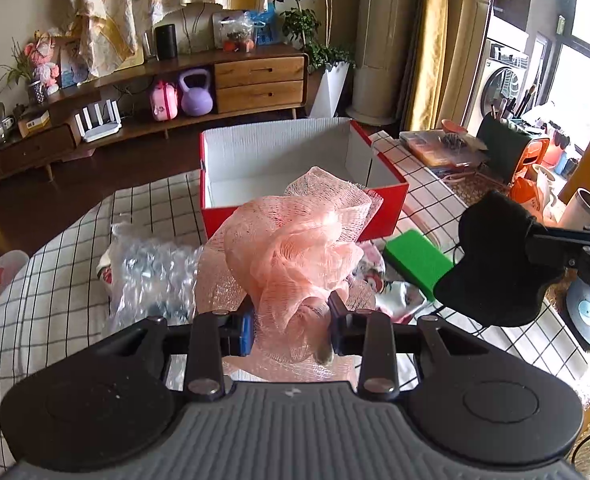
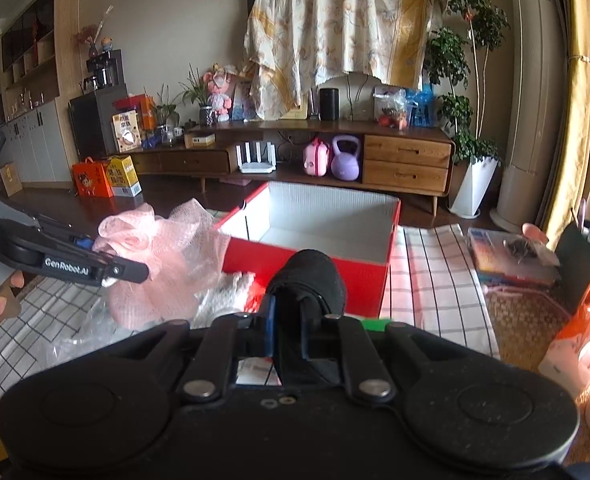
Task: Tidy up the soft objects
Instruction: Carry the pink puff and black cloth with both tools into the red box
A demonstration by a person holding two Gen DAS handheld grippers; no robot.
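Observation:
My left gripper is shut on a pink mesh bath pouf and holds it up in front of an open red box with a white inside. The pouf also shows in the right wrist view, left of the box. My right gripper is shut on a black soft cloth, held just before the box's near wall. That cloth hangs at the right in the left wrist view. A green sponge lies on the checked cloth beside the box.
Crumpled clear bubble wrap and a printed fabric piece lie on the checked tablecloth. A woven mat, an orange bag and a plastic case sit at the right. A wooden sideboard stands behind.

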